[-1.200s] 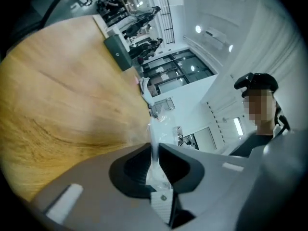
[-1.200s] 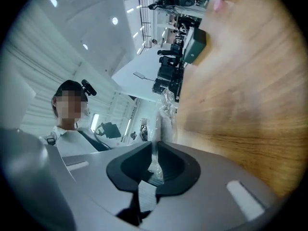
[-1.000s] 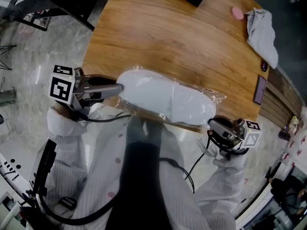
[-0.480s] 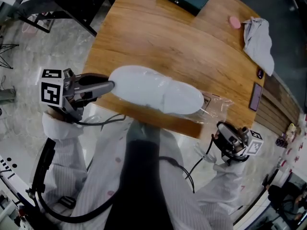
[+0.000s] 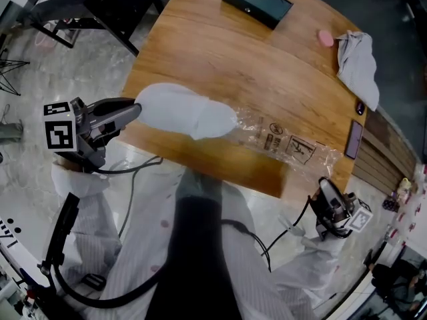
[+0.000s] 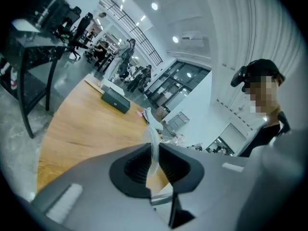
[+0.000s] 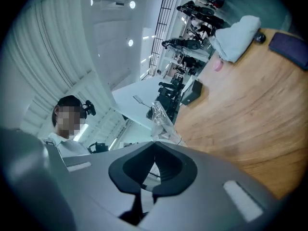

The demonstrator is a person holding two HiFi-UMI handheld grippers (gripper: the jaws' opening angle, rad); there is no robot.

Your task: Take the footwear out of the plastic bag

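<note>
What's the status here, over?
Left tongs shut on edge of white footwear. Right tongs shut on end of plastic bag. Footwear mostly out, one end at bag mouth. Nothing in the way.

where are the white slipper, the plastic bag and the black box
white slipper (image 5: pixel 177 107), head view, middle of its upper
plastic bag (image 5: pixel 290 144), head view, printed middle of the clear film
black box (image 5: pixel 257 2), head view, centre of its top face

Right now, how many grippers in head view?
2: left gripper at left of table, gripping white footwear; right gripper off near-right corner, pinching plastic bag. None hidden.
</note>
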